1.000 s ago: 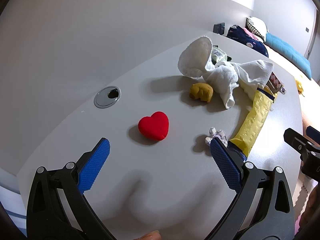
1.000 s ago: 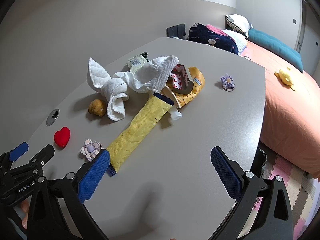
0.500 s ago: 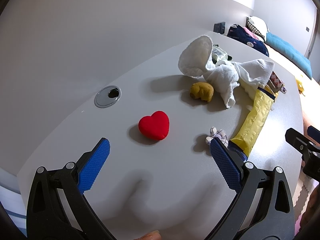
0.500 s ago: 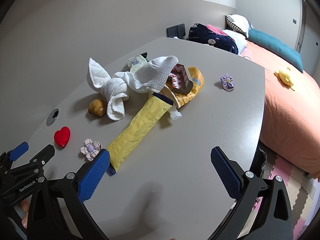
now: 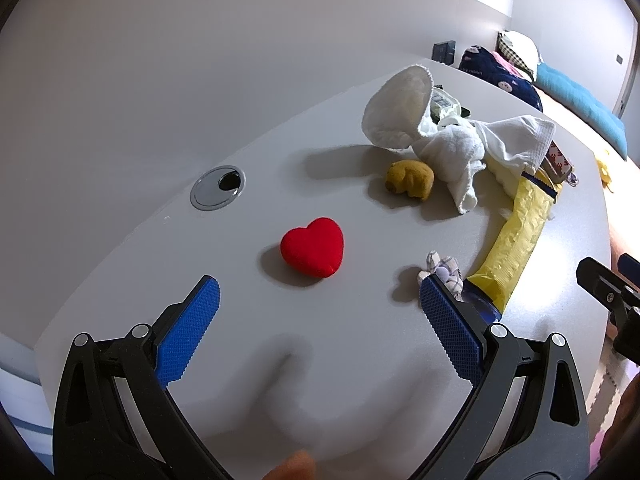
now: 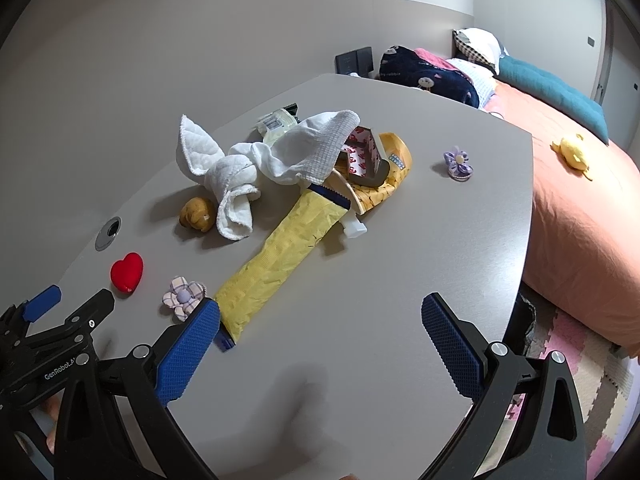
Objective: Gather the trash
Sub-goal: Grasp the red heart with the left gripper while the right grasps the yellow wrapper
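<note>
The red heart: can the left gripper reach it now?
Probably yes. The left gripper is open, the red heart lies straight ahead on the table, and nothing stands between them.

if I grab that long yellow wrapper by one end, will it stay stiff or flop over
The long yellow wrapper looks thin and crinkled, so it will probably droop when lifted by one end. Its far end lies under the white cloth, which may drag or shift with it. It lies flat on the table, so it probably weighs little.
</note>
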